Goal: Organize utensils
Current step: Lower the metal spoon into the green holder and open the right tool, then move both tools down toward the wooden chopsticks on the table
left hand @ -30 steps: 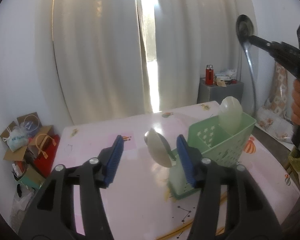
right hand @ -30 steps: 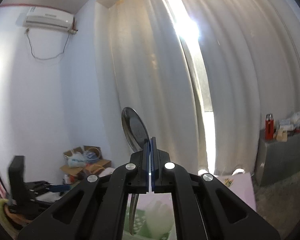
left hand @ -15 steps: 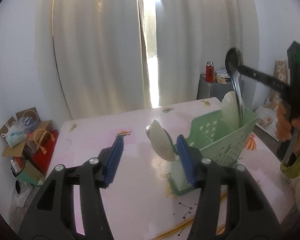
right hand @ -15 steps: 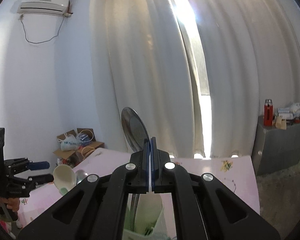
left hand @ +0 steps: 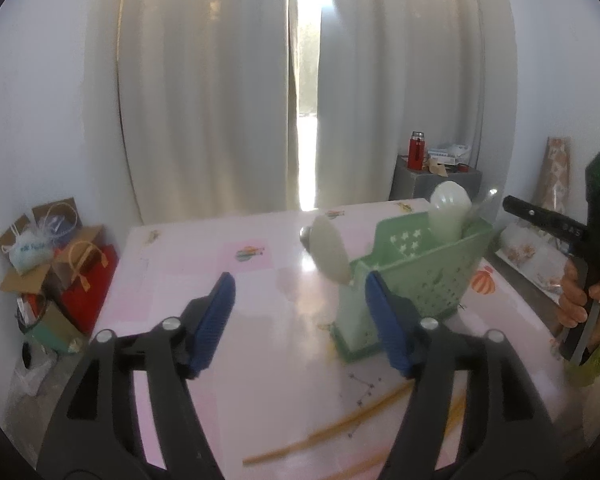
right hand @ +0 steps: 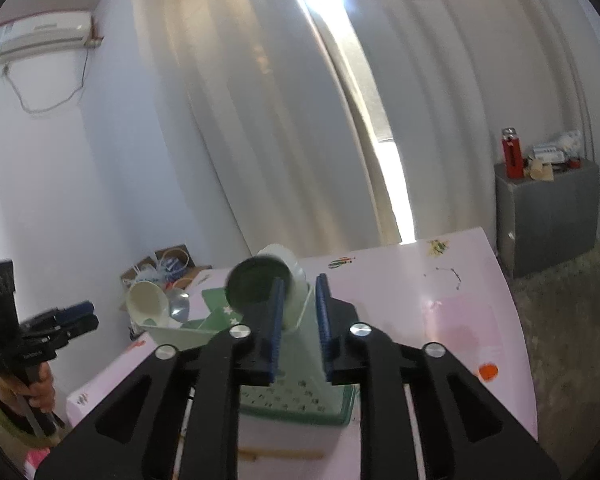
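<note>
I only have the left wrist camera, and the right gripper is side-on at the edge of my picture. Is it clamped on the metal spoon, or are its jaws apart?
Observer: Apart. In the right wrist view the right gripper has just been opening, and nothing is pressed between its pads.
Operator: So where is the spoon?
Observer: The metal spoon stands in the green caddy, with its bowl just outside one pad and in front of a white spoon.
Operator: Is my left gripper touching the caddy?
Observer: No. From that side the left gripper is clear of the caddy's far end, with a gap between them.
</note>
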A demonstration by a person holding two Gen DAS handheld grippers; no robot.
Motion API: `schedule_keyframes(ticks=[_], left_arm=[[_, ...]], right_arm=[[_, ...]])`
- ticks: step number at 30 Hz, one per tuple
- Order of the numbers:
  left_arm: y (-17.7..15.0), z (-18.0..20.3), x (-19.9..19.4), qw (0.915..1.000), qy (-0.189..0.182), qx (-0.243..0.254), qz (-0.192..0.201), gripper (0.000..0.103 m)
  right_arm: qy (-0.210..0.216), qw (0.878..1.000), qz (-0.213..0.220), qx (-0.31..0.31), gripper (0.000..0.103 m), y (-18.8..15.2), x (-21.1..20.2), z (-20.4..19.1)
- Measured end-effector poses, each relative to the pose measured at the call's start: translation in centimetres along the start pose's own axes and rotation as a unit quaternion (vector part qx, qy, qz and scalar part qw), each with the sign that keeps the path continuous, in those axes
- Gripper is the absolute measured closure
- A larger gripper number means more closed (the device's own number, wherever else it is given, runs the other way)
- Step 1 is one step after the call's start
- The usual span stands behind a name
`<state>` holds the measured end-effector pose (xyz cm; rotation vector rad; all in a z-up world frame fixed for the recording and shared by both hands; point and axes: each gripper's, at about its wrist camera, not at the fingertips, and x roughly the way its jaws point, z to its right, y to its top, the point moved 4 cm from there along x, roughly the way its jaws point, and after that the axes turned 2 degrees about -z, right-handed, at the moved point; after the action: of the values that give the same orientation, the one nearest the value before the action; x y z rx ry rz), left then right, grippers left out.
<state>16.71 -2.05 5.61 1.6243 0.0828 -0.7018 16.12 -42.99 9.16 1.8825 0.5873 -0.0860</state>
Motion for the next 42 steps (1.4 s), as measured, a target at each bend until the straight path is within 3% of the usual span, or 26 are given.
schedule_keyframes(ticks=[5,9,17,25,31,36,38,42], left_arm=[[-2.0,-0.5,-1.7,0.9999,-0.001,-0.012,-0.008,0.034],[-4.2,-0.7,-2.8,0.9993,-0.011,-0.030,-0.018,0.031],[-8.8,0.2,-2.6,0.9951,-0.036,-0.043,-0.081,0.030],[-11.0,2.0,-3.0,0.9936,-0.039,-0.032,-0.101,0.028],[-12.8,3.4,-2.4,0.9911,-0.047,-0.021,-0.123,0.028],[-12.7,2.9,-1.3,0.9910,-0.032,-0.028,-0.127,0.028],[-12.2,2.0,-0.5,0.9905,-0.027,-0.042,-0.128,0.031],[-11.2,0.2,2.1,0.9884,-0.010,-0.057,-0.140,0.056]], right_arm=[[-0.013,0.998,0.009,0.053,0.077,-1.5,-3.6,0.7],[-0.021,0.996,-0.022,0.088,0.071,-4.7,-5.4,-0.1],[-0.053,0.984,-0.163,0.052,0.059,-12.8,-5.1,-4.7],[-0.067,0.976,-0.205,0.028,0.055,-13.4,-4.1,-5.5],[-0.081,0.967,-0.236,0.050,0.055,-14.9,-3.5,-4.7],[-0.071,0.962,-0.255,0.072,0.055,-15.8,-3.3,-4.2],[-0.061,0.959,-0.265,0.078,0.055,-16.2,-3.0,-4.4],[-0.035,0.954,-0.282,0.096,0.055,-16.7,-2.2,-5.4]])
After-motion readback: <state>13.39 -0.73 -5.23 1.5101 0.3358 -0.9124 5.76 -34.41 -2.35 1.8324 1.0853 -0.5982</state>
